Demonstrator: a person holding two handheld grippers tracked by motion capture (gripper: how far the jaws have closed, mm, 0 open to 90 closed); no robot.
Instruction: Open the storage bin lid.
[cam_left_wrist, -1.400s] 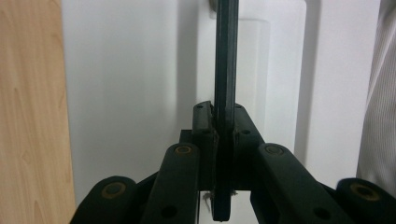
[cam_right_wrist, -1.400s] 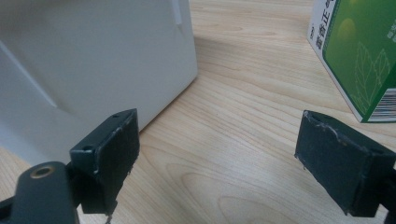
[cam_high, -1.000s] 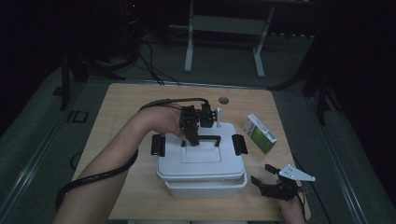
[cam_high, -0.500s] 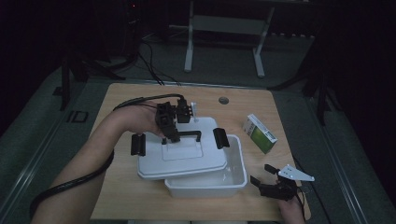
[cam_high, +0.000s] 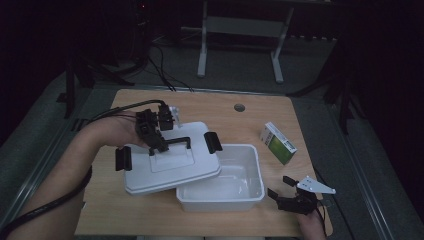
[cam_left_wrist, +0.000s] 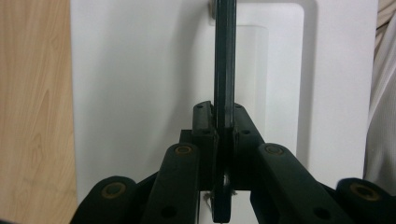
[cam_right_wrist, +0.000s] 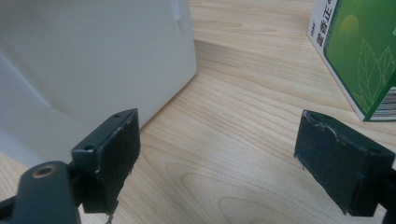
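In the high view, the left gripper (cam_high: 159, 145) is clamped on the black handle (cam_high: 176, 142) of a white lid (cam_high: 170, 167). The lid sits tilted and off to the left, overlapping the left rim of the open white box (cam_high: 252, 172), which stands near the table's (cam_high: 260, 117) front edge. A green carton (cam_high: 278, 142) lies toward the right edge. The right gripper (cam_high: 286, 192) rests at the front right corner, jaws spread wide, just beside the box.

In the left gripper view, both jaws pinch the thin dark handle (cam_left_wrist: 225, 70) above the white lid (cam_left_wrist: 140, 84).

In the right gripper view, the wide-apart fingers (cam_right_wrist: 109, 154) hold nothing, with the box wall (cam_right_wrist: 93, 60) at left and the carton (cam_right_wrist: 355, 51) at the upper right.
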